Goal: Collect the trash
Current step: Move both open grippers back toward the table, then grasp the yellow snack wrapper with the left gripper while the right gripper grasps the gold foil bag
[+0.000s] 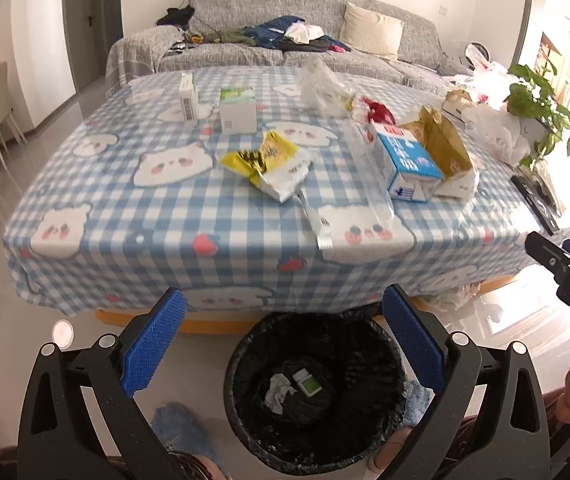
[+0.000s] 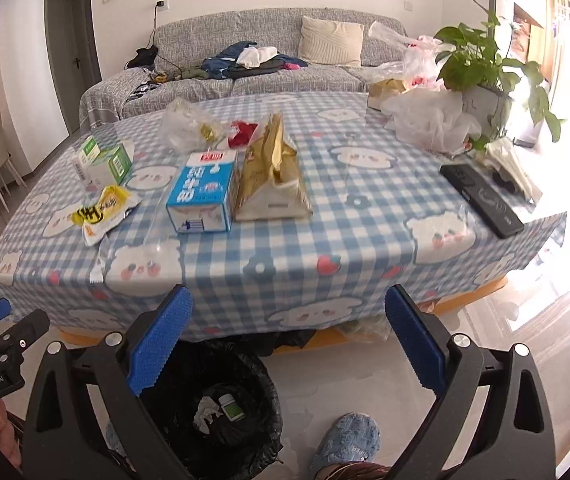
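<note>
From the left wrist view, the left gripper [image 1: 283, 344] hung with its jaws spread wide and nothing between them, poised above the bin [image 1: 317, 396] that stood on the floor just off the near edge of the tabletop [image 1: 165, 208]. Inside the black liner lay a crumpled tissue [image 1: 279, 394] and a small green-labelled box [image 1: 307, 384], so I judged the collecting begun but far from done. Most of the rubbish was on the cloth: a yellow wrapper [image 1: 269, 164] near the middle, a blue milk carton [image 1: 407, 162] toward the right edge with a torn gold bag [image 1: 443, 148] touching its right side, and a clear plastic sleeve [image 1: 349, 200] running from the carton down to the near edge. Two white boxes [image 1: 213, 106] stood toward the far left corner. The carton lay on its side, its long axis running from the near edge toward the far edge, with one end face turned to the camera. The right gripper [image 1: 565, 260] showed only as a black tip at the right of the frame.

From the right wrist view, the right gripper [image 2: 289, 344] was likewise fully parted and empty, near the front edge of the tabletop [image 2: 325, 240]. The bin [image 2: 221, 412] sat below and to its left, holding the same two scraps. The blue milk carton [image 2: 201, 196] and gold bag [image 2: 271, 176] lay side by side, nearest this gripper, both lengthwise away from the camera.
</note>
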